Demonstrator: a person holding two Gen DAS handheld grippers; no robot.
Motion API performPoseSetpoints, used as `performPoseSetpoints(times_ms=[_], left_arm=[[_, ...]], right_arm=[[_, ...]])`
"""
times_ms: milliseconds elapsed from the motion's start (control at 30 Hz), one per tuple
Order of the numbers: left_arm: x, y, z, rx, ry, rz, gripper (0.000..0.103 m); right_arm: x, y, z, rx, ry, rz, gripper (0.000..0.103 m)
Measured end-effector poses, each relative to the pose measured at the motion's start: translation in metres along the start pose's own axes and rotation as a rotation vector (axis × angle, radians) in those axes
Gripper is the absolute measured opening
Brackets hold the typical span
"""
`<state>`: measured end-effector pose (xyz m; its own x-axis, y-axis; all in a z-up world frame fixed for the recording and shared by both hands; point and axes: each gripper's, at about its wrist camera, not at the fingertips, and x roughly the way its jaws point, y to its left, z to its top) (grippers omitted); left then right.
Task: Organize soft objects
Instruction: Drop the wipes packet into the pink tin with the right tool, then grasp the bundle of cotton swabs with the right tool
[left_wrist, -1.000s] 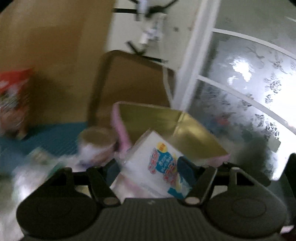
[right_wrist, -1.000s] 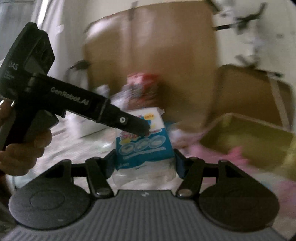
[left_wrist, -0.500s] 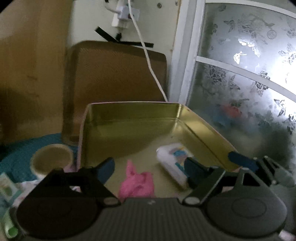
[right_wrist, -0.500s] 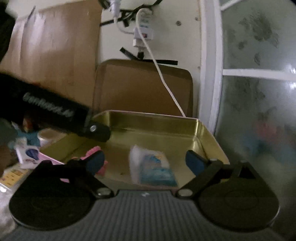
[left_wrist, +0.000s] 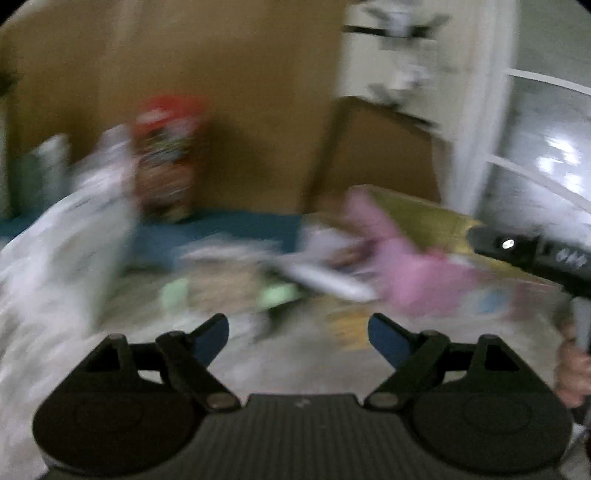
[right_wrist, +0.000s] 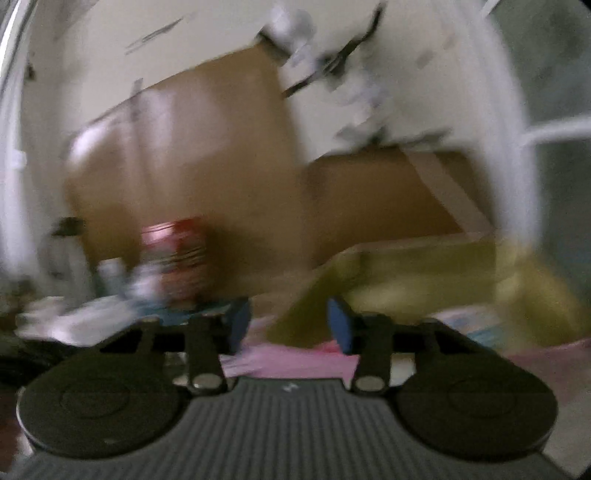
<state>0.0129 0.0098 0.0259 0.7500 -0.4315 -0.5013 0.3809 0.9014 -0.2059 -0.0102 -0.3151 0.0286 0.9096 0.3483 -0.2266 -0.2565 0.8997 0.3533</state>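
**Blue-padded fingers apart, both views blurred**

Blue pads on left gripper (left_wrist: 297, 338) spread wide, gripping nothing. Right gripper (right_wrist: 290, 323) fingers parted too, nothing between. Pink soft cloth (left_wrist: 410, 269) just beyond, draped at near edge of gold tin (right_wrist: 443, 280). Red packet (left_wrist: 170, 155) farther back, by brown cardboard (right_wrist: 207, 155). Motion smear hiding finer detail.

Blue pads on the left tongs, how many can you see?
2: one blue pad on the near left of the left-wrist view, the other blue pad on the near right, apart with nothing between them.
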Motion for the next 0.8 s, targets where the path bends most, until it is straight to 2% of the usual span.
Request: performPoseSetpoints(times_ms=[67, 167, 200, 267, 300, 367, 400, 433, 467, 500, 633, 767, 800], left_arm=[[-0.004, 0.027, -0.006, -0.054, 0.002, 0.076, 0.086], [-0.010, 0.052, -0.011, -0.095, -0.017, 0.152, 0.086], [-0.011, 0.058, -0.012, -0.108, -0.020, 0.162, 0.086], [-0.012, 0.068, -0.013, -0.153, -0.016, 0.162, 0.086], [-0.013, 0.073, -0.013, -0.182, -0.015, 0.146, 0.086], [-0.016, 0.081, -0.014, -0.215, -0.027, 0.125, 0.086], [-0.017, 0.082, -0.013, -0.226, -0.034, 0.119, 0.086], [-0.020, 0.084, -0.015, -0.235, -0.039, 0.115, 0.086], [-0.025, 0.088, -0.015, -0.250, -0.048, 0.109, 0.086], [-0.030, 0.093, -0.015, -0.262, -0.058, 0.105, 0.086], [-0.058, 0.111, -0.014, -0.331, -0.110, 0.084, 0.086], [-0.076, 0.126, -0.014, -0.381, -0.132, 0.079, 0.086], [-0.078, 0.127, -0.014, -0.381, -0.132, 0.081, 0.086]], right_arm=[[0.031, 0.014, 0.002, 0.061, 0.079, 0.092, 0.036], [0.078, 0.039, 0.004, 0.114, 0.156, 0.178, 0.037], [0.095, 0.046, 0.004, 0.131, 0.185, 0.197, 0.041], [0.122, 0.057, 0.002, 0.164, 0.235, 0.232, 0.055], [0.135, 0.062, 0.001, 0.165, 0.258, 0.242, 0.065], [0.157, 0.072, -0.003, 0.152, 0.303, 0.219, 0.070], [0.165, 0.076, -0.004, 0.147, 0.325, 0.224, 0.068], [0.174, 0.082, -0.005, 0.139, 0.354, 0.245, 0.056], [0.176, 0.088, -0.007, 0.124, 0.373, 0.259, 0.041], [0.173, 0.094, -0.009, 0.105, 0.384, 0.276, 0.017], [0.137, 0.132, -0.012, -0.076, 0.375, 0.418, 0.017], [0.097, 0.164, -0.034, -0.221, 0.456, 0.595, 0.021], [0.087, 0.168, -0.040, -0.256, 0.466, 0.613, 0.030]])
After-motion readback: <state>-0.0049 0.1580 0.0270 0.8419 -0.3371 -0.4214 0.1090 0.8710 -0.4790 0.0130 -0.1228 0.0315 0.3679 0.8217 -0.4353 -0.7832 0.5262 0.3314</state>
